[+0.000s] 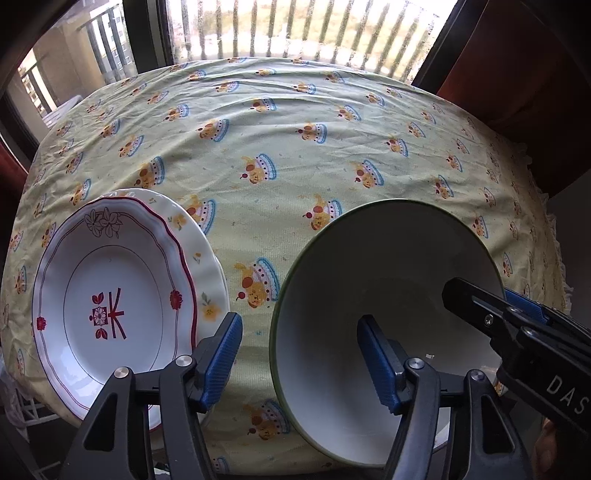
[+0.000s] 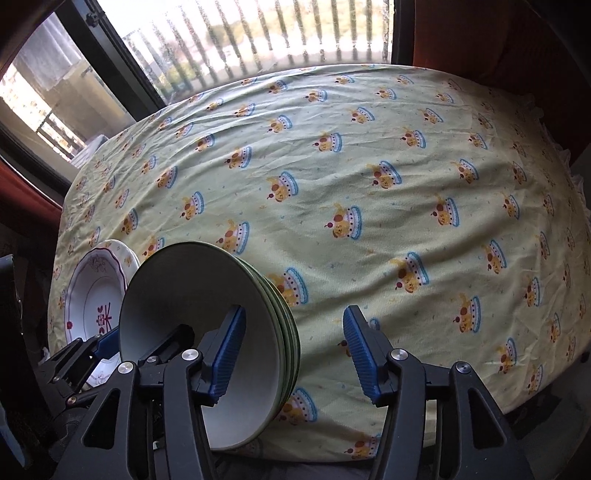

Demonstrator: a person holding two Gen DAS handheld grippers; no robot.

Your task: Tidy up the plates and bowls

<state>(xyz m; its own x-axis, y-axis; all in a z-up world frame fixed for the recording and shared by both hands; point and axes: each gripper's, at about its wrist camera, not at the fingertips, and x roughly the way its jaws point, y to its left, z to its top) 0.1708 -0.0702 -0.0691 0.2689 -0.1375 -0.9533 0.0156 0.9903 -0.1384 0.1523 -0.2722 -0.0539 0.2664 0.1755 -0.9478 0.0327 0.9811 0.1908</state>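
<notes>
A stack of white plates sits at the table's near left: a red-rimmed floral plate (image 1: 110, 288) on top of a plate with yellow flowers (image 1: 199, 251); the stack also shows in the right wrist view (image 2: 92, 291). To its right stands a stack of green-rimmed white bowls (image 1: 369, 277), nested, seen from the side in the right wrist view (image 2: 207, 295). My left gripper (image 1: 299, 354) is open, its right finger over the top bowl's inside. My right gripper (image 2: 291, 350) is open, its jaws astride the bowl stack's right rim; it shows at the right in the left wrist view (image 1: 480, 306).
The table wears a pale yellow cloth (image 1: 295, 140) printed with cake figures, wrinkled. A window with railings (image 1: 295, 29) lies beyond the far edge. A dark red chair back (image 1: 517, 74) stands at the far right.
</notes>
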